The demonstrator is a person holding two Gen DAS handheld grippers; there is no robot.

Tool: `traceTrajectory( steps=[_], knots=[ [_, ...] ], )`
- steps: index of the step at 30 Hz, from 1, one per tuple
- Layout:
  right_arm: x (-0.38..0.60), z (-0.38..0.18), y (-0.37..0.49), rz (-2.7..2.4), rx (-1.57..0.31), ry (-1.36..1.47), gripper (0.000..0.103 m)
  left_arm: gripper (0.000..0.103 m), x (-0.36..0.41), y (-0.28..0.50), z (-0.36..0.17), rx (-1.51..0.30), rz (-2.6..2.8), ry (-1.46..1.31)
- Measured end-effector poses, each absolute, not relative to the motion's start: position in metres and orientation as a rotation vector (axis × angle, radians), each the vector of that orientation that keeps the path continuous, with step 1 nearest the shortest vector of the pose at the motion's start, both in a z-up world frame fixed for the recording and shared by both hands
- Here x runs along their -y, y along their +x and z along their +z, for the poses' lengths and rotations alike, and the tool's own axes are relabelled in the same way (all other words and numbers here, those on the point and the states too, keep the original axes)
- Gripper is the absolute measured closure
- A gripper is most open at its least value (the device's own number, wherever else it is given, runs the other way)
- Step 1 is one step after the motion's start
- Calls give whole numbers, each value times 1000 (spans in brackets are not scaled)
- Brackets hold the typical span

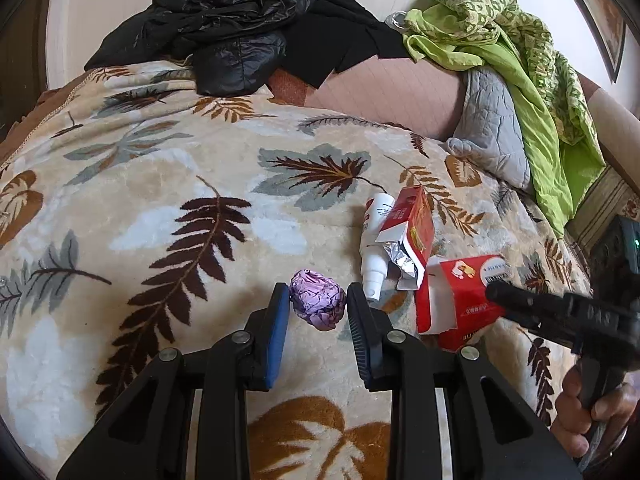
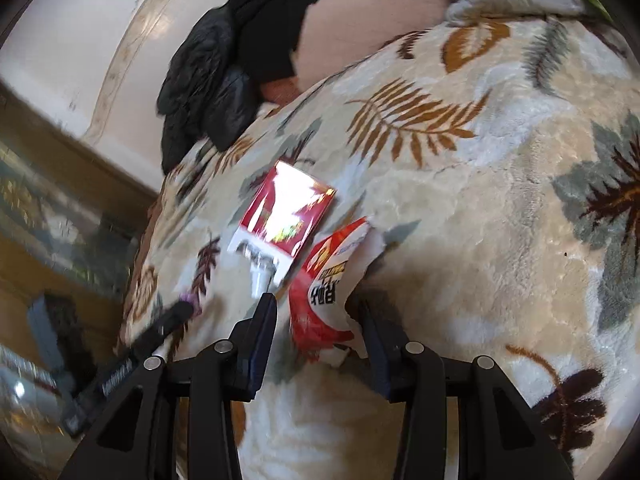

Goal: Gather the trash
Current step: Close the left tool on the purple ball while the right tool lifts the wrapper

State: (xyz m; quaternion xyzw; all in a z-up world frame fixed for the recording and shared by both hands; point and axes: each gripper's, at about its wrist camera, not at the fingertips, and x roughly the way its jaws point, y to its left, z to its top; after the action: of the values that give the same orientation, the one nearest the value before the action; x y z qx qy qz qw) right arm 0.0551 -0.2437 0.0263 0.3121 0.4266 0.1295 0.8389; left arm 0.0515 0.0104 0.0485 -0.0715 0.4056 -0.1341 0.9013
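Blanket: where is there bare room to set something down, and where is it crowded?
Free: the blanket left of the purple wad, up to the black jacket. Crowded: right of the wad, where the spray bottle and two red cartons cluster.

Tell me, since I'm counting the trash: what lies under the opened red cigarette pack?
A white spray bottle lies partly under the red cigarette pack, nozzle sticking out, on the leaf blanket. Anything else beneath is hidden.

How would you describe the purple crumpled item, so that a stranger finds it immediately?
On the leaf-patterned blanket, look left of the white spray bottle and the red cartons. There, between the left gripper fingers, is a small crumpled purple wrapper: the only purple, ball-shaped thing.
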Motion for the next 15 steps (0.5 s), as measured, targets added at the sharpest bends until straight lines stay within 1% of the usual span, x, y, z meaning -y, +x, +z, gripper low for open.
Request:
traceTrajectory(
  steps=[2, 3, 7, 15],
  knots=[
    [243, 26, 58, 265, -908, 681, 74, 75, -9, 50, 49, -836, -282, -140],
    [240, 26, 58, 269, -913, 682, 86, 75, -9, 50, 49, -834, -284, -134],
    [232, 38, 45, 265, -881, 676, 98, 75, -7, 47, 51, -827, -291, -117],
    [204, 84, -12, 166, -727, 590, 98, 75, 4, 32, 59, -788, -318, -58]
  ],
)
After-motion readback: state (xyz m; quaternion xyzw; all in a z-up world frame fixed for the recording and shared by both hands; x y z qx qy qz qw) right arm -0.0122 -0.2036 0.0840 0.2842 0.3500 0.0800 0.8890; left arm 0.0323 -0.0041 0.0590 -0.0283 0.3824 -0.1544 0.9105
